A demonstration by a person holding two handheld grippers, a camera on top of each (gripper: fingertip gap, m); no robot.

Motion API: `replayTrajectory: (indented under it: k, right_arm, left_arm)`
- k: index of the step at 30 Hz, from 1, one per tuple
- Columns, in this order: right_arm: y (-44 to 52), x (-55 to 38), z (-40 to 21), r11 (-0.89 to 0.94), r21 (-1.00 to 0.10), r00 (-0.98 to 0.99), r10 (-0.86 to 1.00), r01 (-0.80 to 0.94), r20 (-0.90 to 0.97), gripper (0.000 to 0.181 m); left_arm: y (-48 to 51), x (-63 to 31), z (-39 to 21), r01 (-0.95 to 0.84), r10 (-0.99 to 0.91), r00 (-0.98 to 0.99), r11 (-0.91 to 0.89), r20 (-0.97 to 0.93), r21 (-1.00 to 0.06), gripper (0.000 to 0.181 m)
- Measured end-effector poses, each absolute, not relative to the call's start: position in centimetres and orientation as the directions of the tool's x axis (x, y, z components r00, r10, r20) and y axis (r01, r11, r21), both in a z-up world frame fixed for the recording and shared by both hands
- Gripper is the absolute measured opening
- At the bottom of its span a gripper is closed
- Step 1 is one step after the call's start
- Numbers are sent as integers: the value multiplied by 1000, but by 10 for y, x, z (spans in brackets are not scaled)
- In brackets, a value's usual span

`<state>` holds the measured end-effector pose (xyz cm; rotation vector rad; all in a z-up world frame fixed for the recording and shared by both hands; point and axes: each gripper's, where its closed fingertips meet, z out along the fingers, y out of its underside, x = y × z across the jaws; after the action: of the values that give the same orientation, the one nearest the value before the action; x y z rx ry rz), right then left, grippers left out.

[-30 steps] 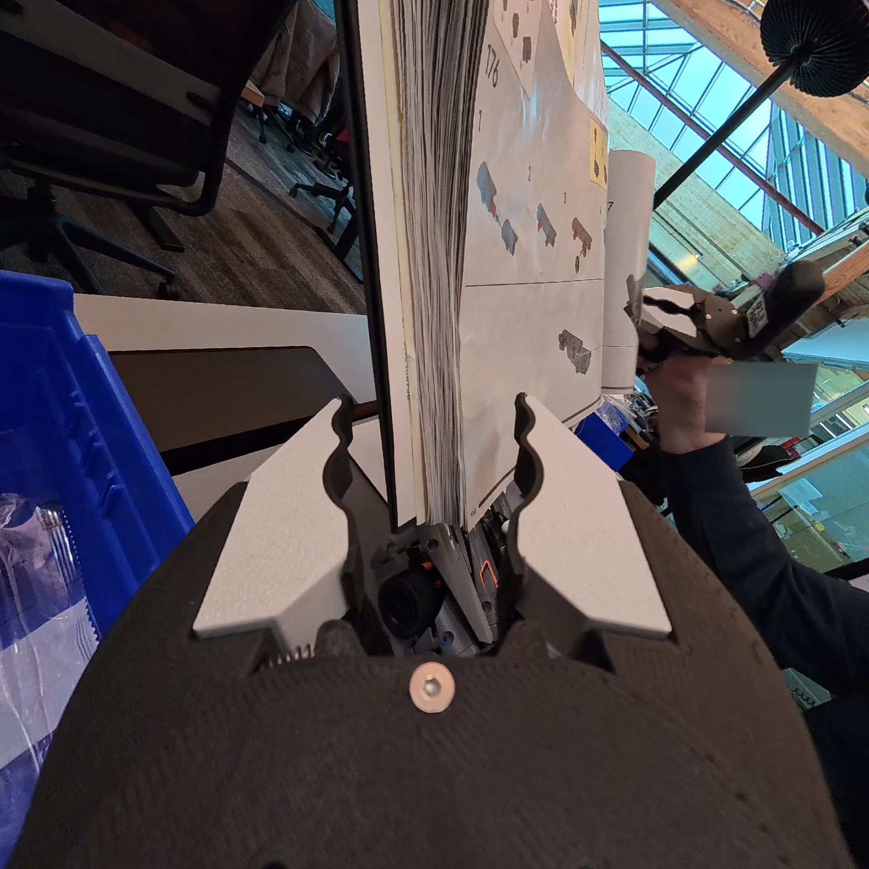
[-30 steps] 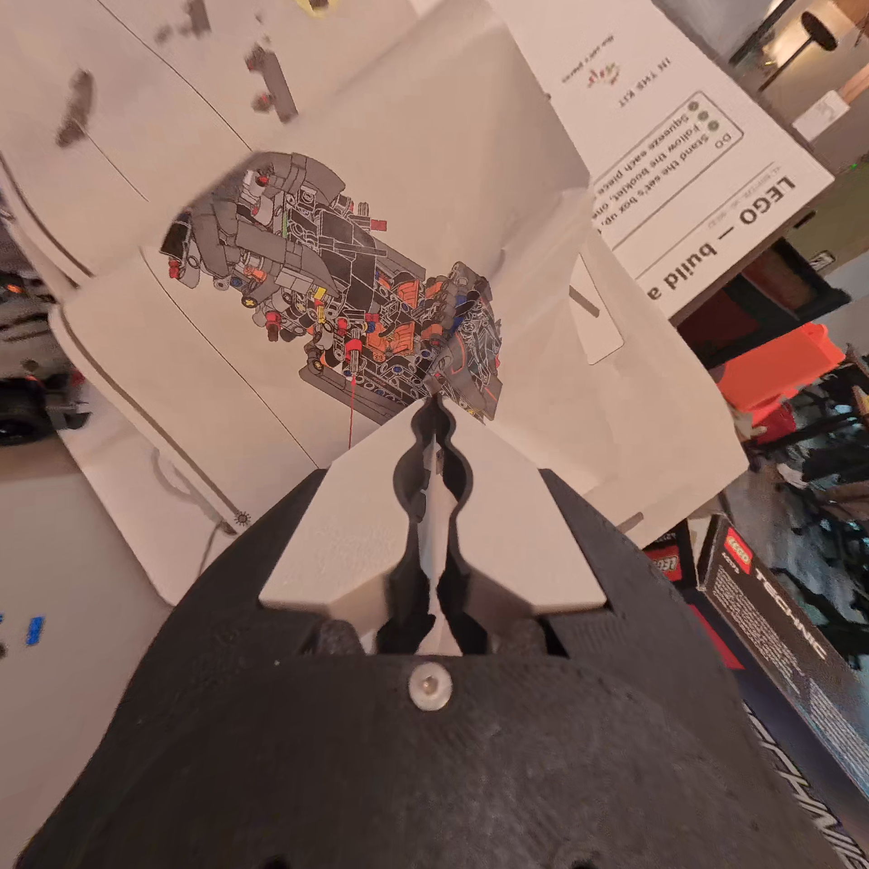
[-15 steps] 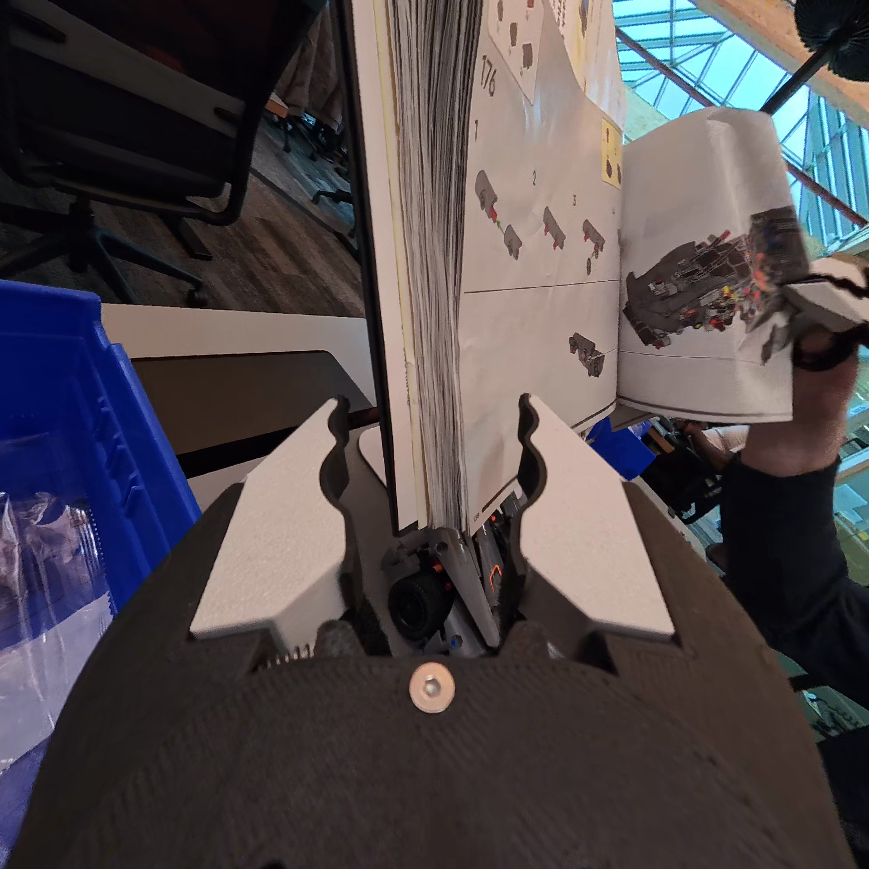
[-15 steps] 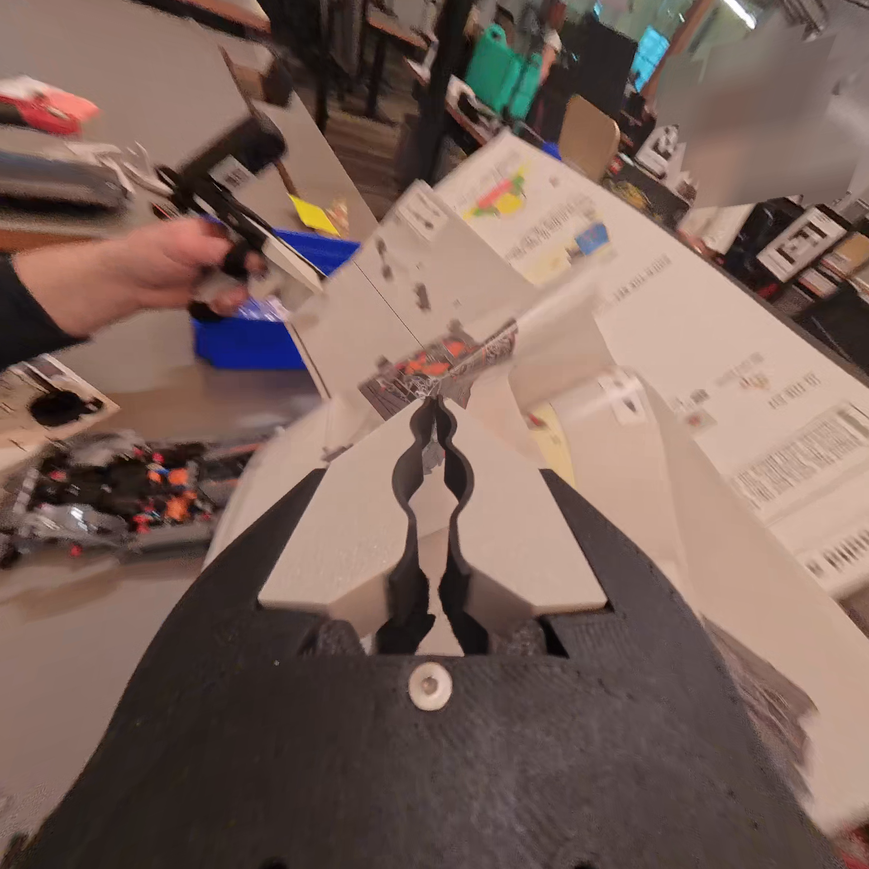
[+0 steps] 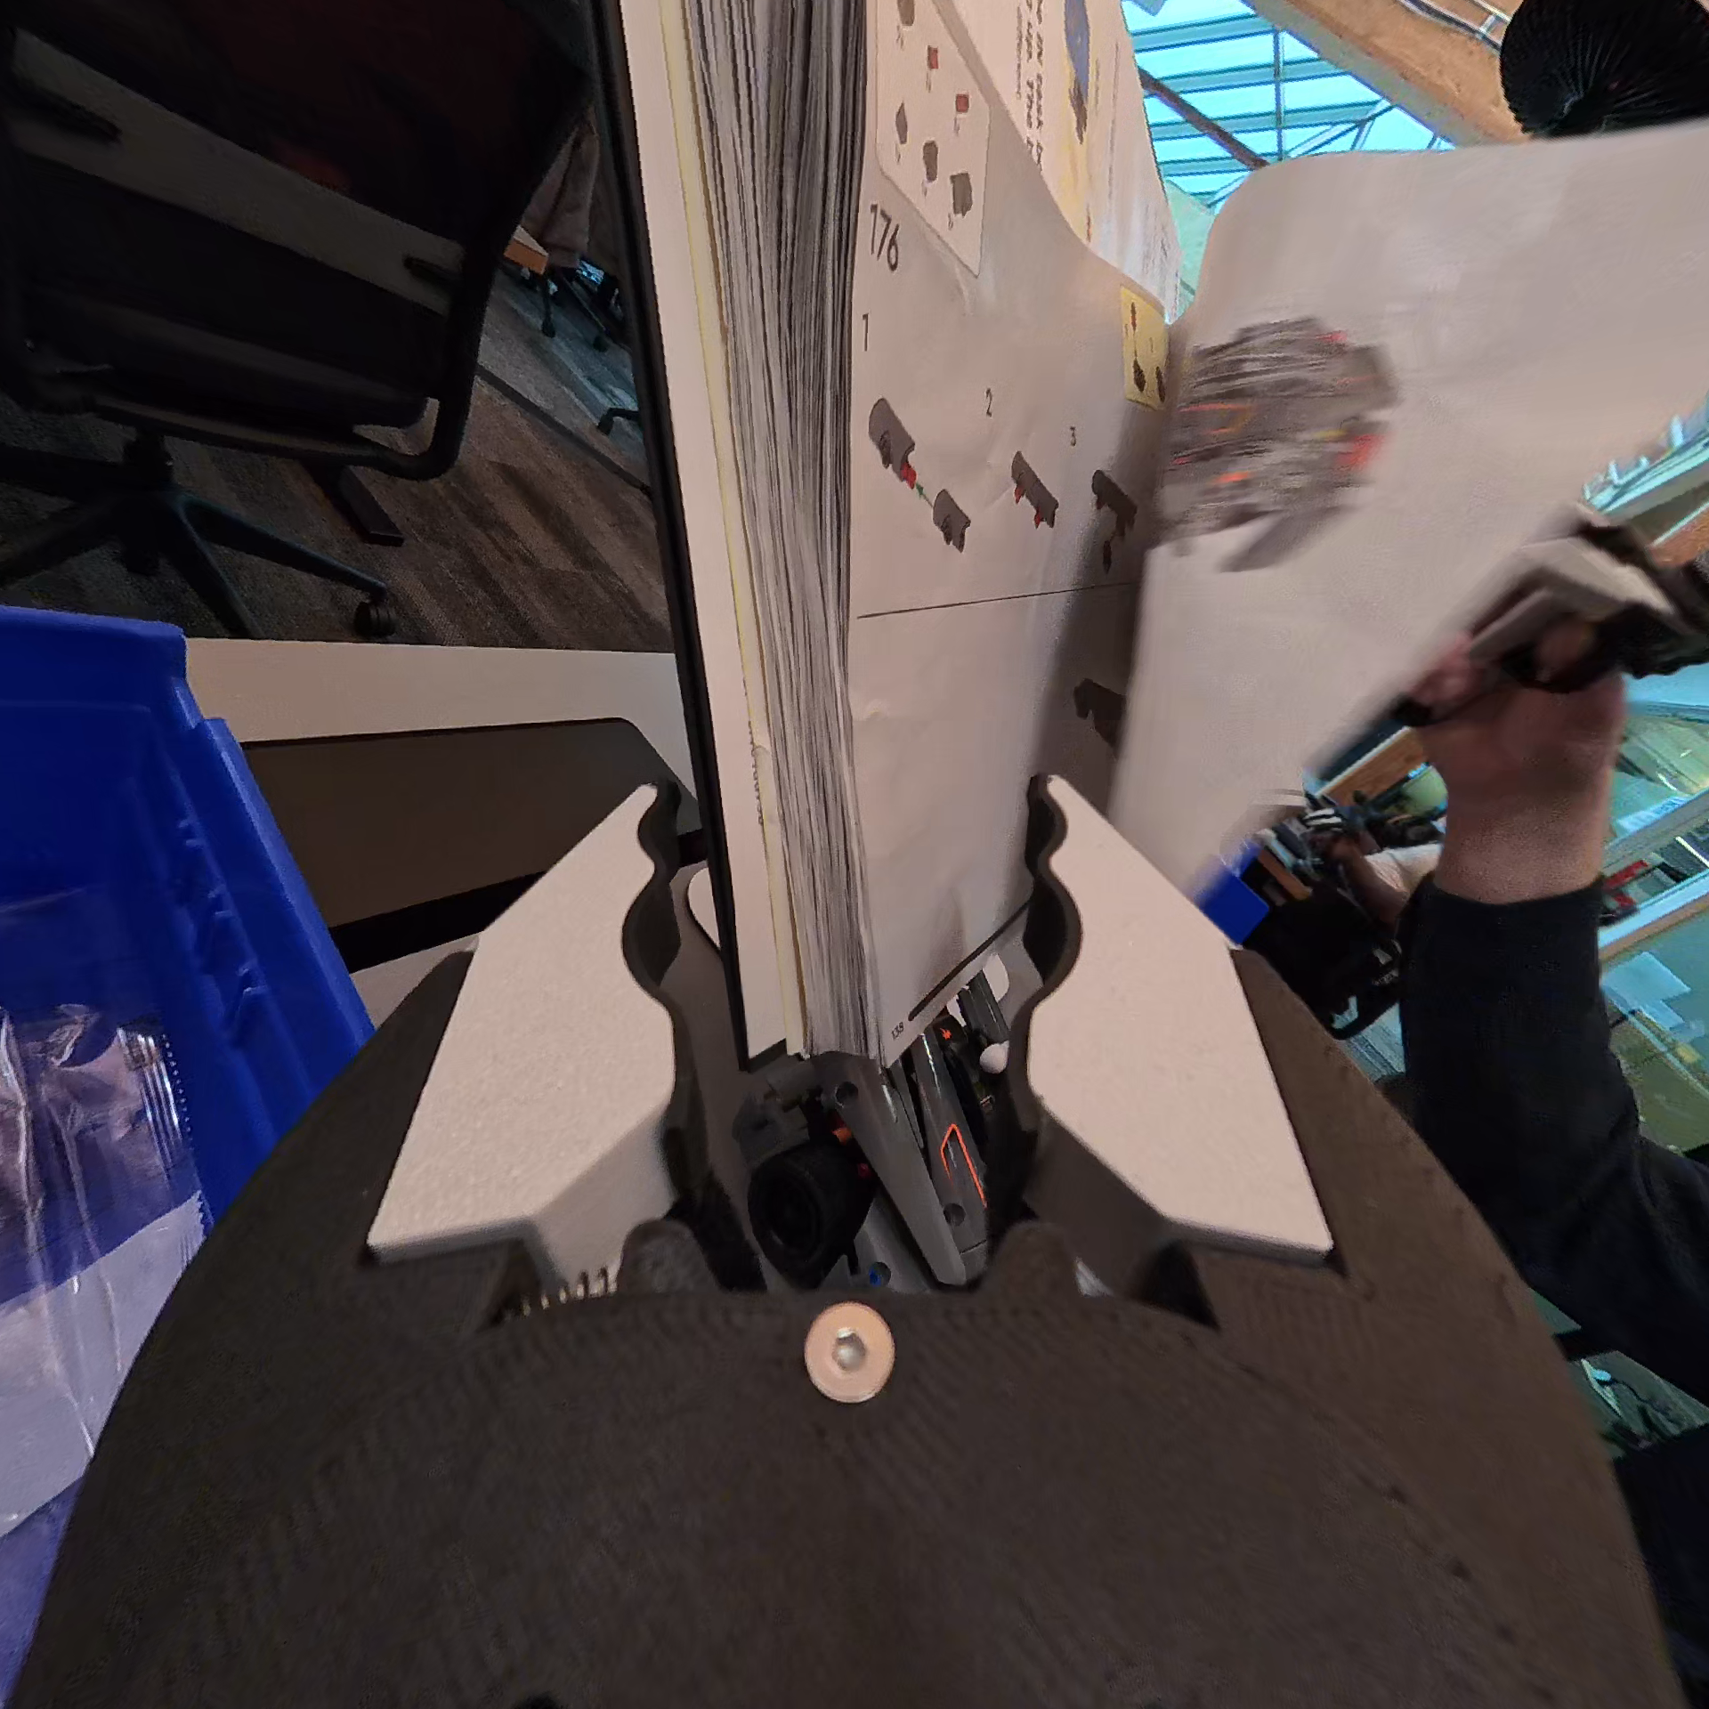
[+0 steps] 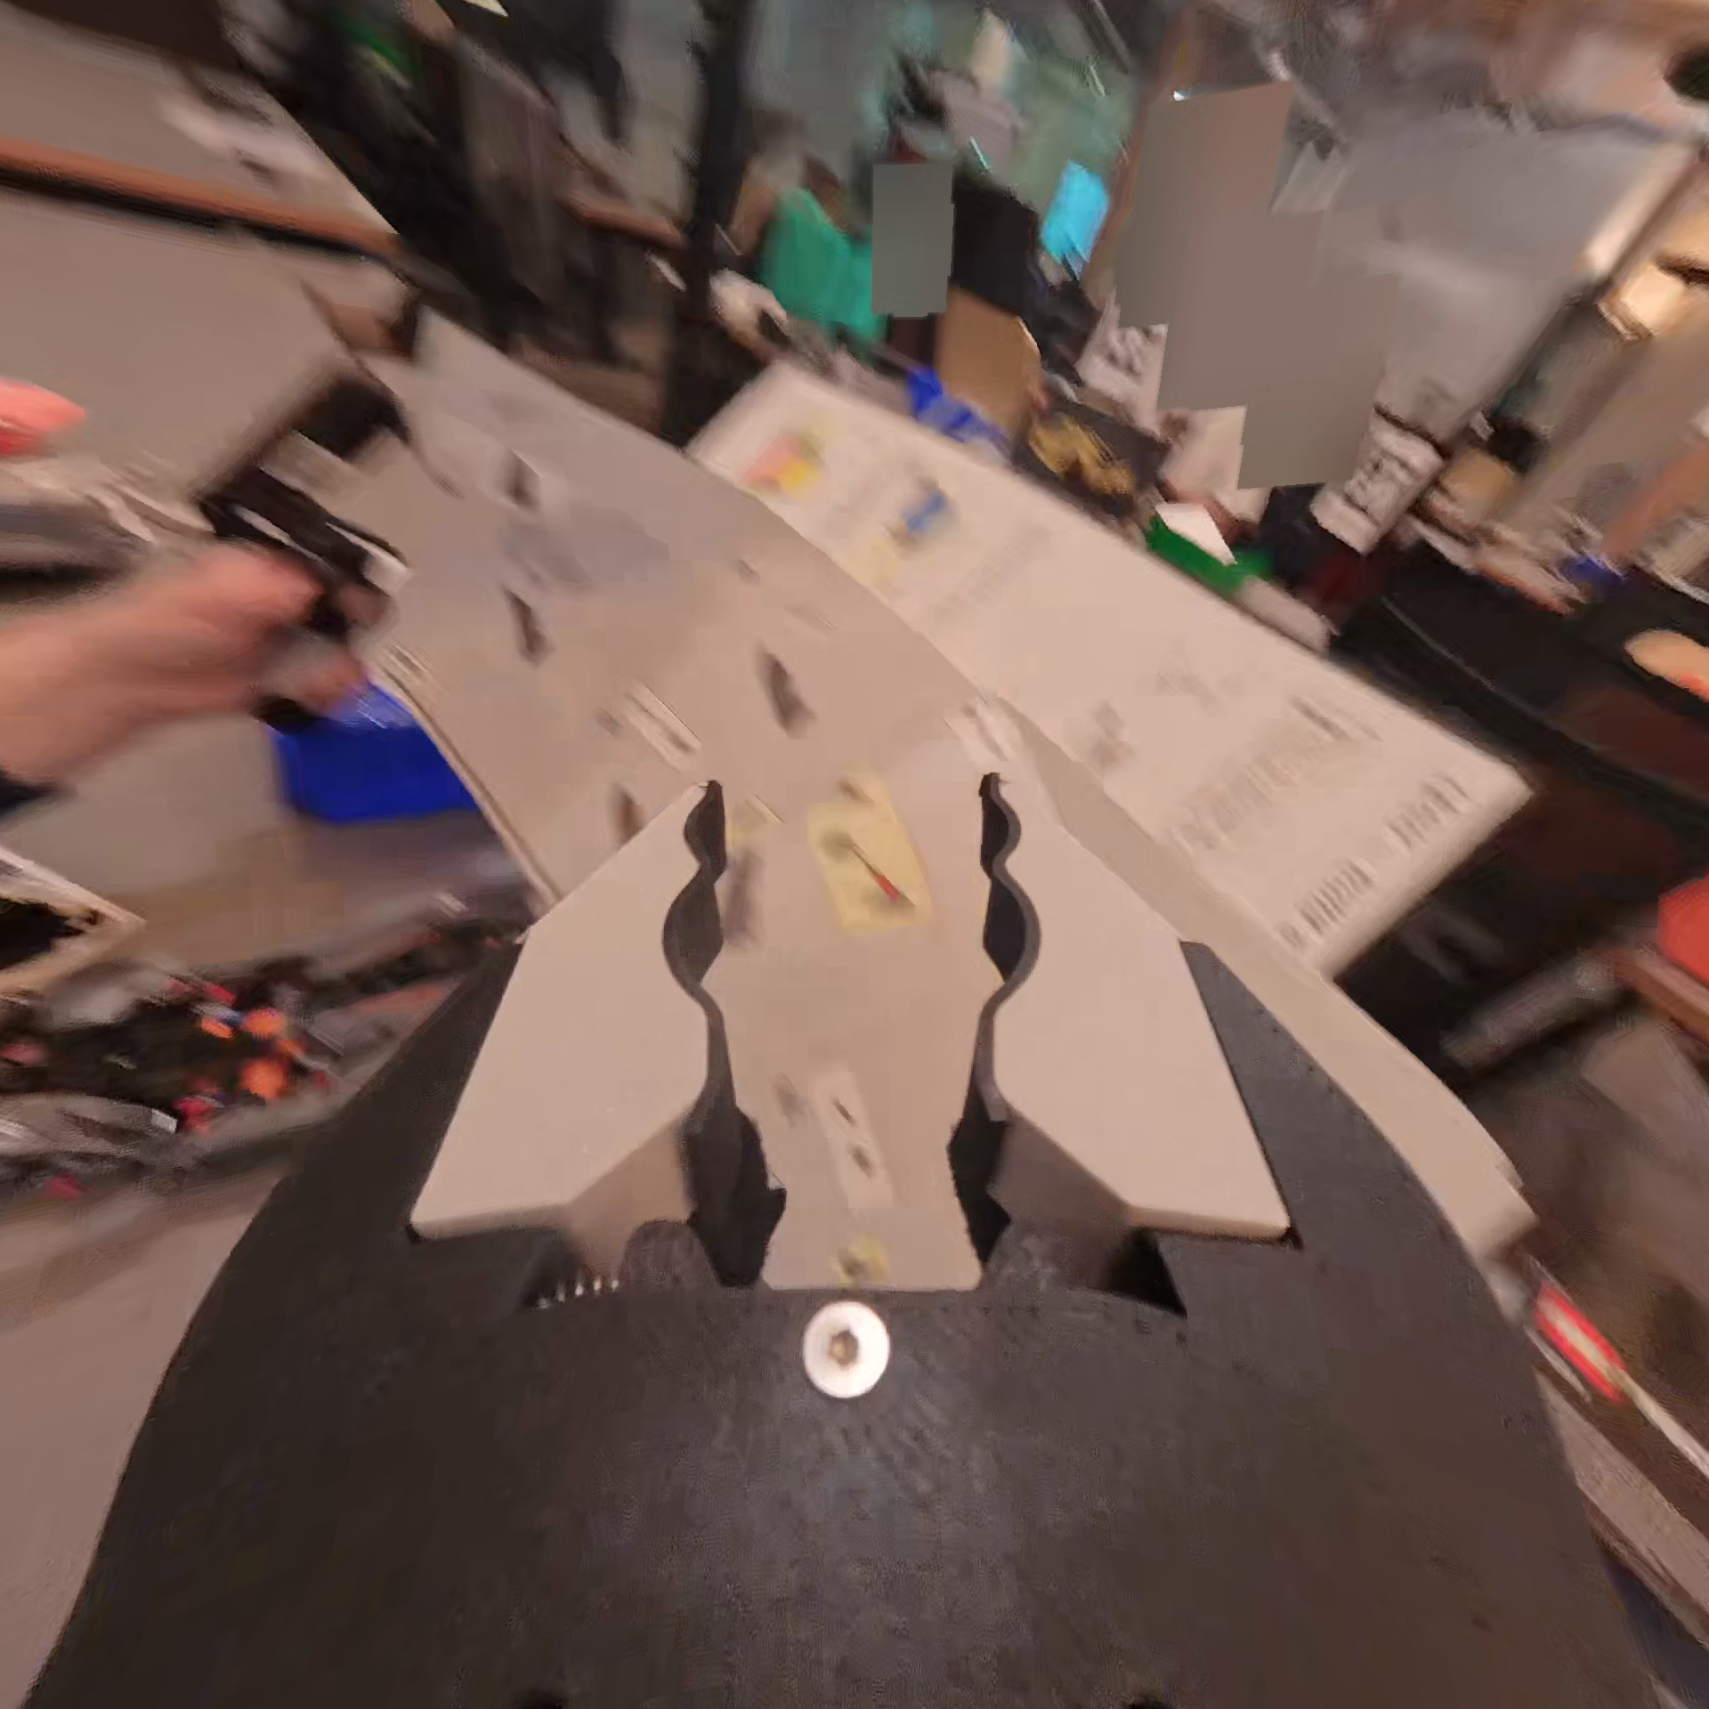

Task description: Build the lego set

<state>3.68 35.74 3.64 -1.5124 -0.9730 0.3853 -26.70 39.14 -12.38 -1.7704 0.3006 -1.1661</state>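
One blue bin (image 5: 139,879) sits left of the left gripper (image 5: 846,888), whose fingers stand wide apart around one thick instruction booklet (image 5: 786,555) standing on edge, gripping nothing; one partly built lego car (image 5: 888,1156) lies beneath. The right gripper (image 6: 846,805), clamped on a page half a second ago, now gapes empty above the booklet's open page.

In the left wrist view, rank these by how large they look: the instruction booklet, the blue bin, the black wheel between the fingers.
1. Instruction booklet
2. Blue bin, cut off by the frame edge and near the camera, so its rank against the booklet is unsure
3. Black wheel, clearly smallest
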Motion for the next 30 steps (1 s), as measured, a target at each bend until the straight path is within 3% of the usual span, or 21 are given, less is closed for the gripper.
replayTrajectory:
  k: [7, 11, 18, 22, 27, 30]
  right_arm:
    - [424, 113, -57, -134, -860, 739, 587, 492, 331, 86]
    - [438, 116, -78, -117, -874, 756, 563, 472, 333, 82]
    - [437, 116, -81, -61, -822, 722, 518, 566, 459, 39]
    - [436, 113, -79, -50, -816, 714, 515, 576, 473, 32]
    - [426, 105, -72, -17, -793, 679, 528, 609, 510, 6]
    - [411, 93, -62, -4, -813, 657, 591, 582, 468, 0]
  left_arm:
    - [389, -269, -104, 229, -628, 639, -396, 444, -889, 78]
    - [389, -268, -104, 210, -626, 654, -389, 425, -897, 81]
    - [391, -272, -106, 249, -627, 626, -403, 464, -881, 77]
    - [390, -271, -105, 237, -627, 633, -401, 454, -885, 78]
    - [389, -272, -105, 241, -632, 622, -408, 463, -881, 78]
    - [390, -273, -104, 246, -631, 620, -408, 466, -879, 78]
